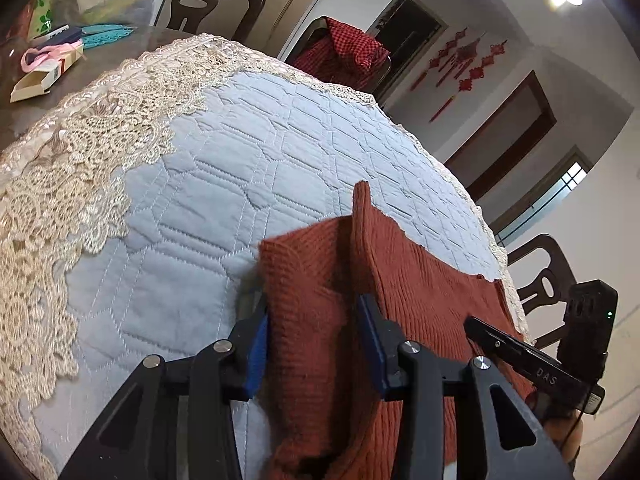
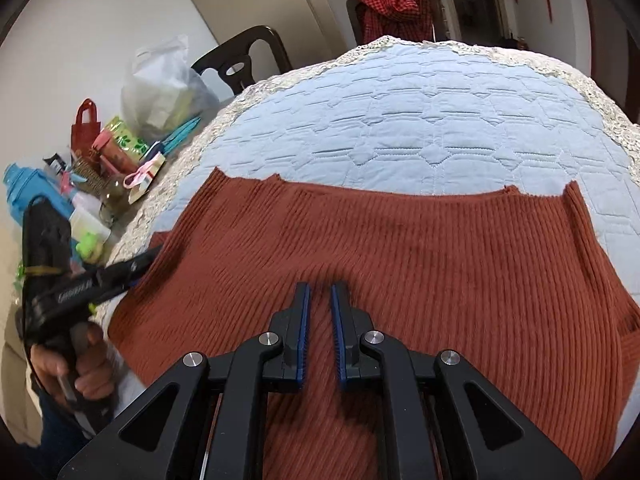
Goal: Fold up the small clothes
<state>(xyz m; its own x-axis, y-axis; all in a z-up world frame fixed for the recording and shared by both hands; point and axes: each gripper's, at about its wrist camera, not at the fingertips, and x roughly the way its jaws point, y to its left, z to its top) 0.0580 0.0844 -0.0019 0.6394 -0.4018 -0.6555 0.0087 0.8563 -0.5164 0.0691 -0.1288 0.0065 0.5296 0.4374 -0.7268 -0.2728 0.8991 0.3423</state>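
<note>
A rust-red ribbed knit garment (image 2: 400, 248) lies spread on a light-blue quilted table cover (image 2: 400, 128), its narrow straps toward the far side. In the left wrist view, my left gripper (image 1: 312, 304) has a thick raised fold of the garment (image 1: 420, 280) filling the gap between its blue pads, and one strap stands up beyond it. The right wrist view shows the left gripper (image 2: 138, 270) at the garment's left edge, held by a hand (image 2: 88, 368). My right gripper (image 2: 321, 288) sits over the near middle, jaws almost together with bunched knit running into the gap. One of its fingers (image 1: 520, 354) rests across the cloth.
A cream lace border (image 1: 80, 160) rims the quilt. Left of it are small items: an open carton (image 1: 40, 80), a plastic bag (image 2: 164, 88) and a blue bottle (image 2: 32, 192). Dark chairs ring the table, one draped with a red checked cloth (image 2: 392, 8).
</note>
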